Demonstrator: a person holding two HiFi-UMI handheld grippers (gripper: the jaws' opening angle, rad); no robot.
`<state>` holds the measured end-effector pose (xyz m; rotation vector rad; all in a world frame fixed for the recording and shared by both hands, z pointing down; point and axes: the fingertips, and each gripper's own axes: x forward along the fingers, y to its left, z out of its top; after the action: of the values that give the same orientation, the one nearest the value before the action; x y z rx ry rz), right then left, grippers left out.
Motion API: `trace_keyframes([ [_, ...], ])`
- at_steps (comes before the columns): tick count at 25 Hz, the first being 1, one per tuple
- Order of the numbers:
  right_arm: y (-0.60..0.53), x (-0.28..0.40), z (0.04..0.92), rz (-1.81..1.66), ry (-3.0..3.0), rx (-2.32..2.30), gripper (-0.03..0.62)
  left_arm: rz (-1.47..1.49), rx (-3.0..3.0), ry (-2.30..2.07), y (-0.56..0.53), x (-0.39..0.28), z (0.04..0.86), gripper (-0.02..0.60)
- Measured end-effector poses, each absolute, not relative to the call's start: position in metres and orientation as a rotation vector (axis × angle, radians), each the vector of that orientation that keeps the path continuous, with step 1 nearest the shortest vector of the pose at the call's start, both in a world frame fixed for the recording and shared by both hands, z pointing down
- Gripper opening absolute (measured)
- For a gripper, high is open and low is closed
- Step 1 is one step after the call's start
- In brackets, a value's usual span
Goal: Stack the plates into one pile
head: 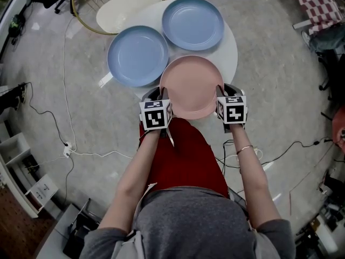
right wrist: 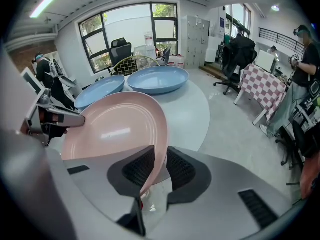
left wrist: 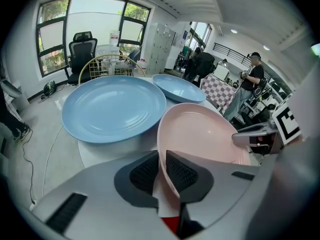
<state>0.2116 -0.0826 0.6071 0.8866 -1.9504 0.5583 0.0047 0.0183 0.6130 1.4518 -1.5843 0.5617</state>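
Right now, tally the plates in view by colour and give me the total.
blue plates: 2
pink plate: 1
total: 3 plates

The pink plate [head: 191,86] shows a soft salmon, plain but for faint rings. The near blue plate [head: 138,55] and the far blue plate [head: 193,23] share one pale sky blue, and the table [head: 230,50] beneath is white. The left gripper [head: 163,94] and right gripper [head: 220,92] wear black-and-white square markers; their bodies are grey, the pads [left wrist: 182,174] black and ridged. The cloth [head: 315,4] is checked red and white. The floor [head: 269,90] is mottled grey.
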Motion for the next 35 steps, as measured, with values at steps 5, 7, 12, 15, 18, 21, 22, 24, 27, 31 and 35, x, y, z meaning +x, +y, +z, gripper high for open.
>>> trace_keyframes([
  [5, -0.079, 0.215, 0.606, 0.58, -1.952, 0.889, 0.08, 0.558, 1.442, -1.577, 0.019, 0.006, 0.611, 0.054],
  [7, -0.076, 0.217, 0.603, 0.576, -1.954, 0.891, 0.075, 0.56, 1.444, -1.582, 0.02, 0.006, 0.607, 0.049],
  [12, -0.073, 0.221, 0.597, 0.592, -1.965, 0.909, 0.072, 0.556, 1.461, -1.592, 0.019, 0.007, 0.598, 0.046],
  [15, -0.07, 0.221, 0.592, 0.6, -1.979, 0.924, 0.071, 0.544, 1.466, -1.606, 0.019, 0.007, 0.592, 0.043],
  [18, -0.069, 0.221, 0.583, 0.599, -2.005, 0.939, 0.069, 0.535, 1.477, -1.628, 0.017, 0.005, 0.584, 0.04],
  [21, -0.067, 0.219, 0.573, 0.594, -2.034, 0.941, 0.067, 0.522, 1.48, -1.658, 0.017, 0.0, 0.574, 0.034],
  [22, -0.067, 0.218, 0.57, 0.59, -2.042, 0.942, 0.067, 0.517, 1.482, -1.668, 0.016, -0.001, 0.57, 0.034],
  [24, -0.067, 0.215, 0.563, 0.585, -2.058, 0.945, 0.067, 0.509, 1.491, -1.688, 0.014, -0.005, 0.561, 0.032],
  [27, -0.068, 0.208, 0.555, 0.585, -2.085, 0.946, 0.067, 0.502, 1.505, -1.718, 0.011, -0.013, 0.546, 0.031],
  [31, -0.068, 0.193, 0.545, 0.586, -2.114, 0.944, 0.067, 0.503, 1.524, -1.747, 0.009, -0.028, 0.531, 0.031],
  [35, -0.072, 0.173, 0.531, 0.593, -2.145, 0.955, 0.067, 0.49, 1.517, -1.773, 0.007, -0.047, 0.519, 0.031],
])
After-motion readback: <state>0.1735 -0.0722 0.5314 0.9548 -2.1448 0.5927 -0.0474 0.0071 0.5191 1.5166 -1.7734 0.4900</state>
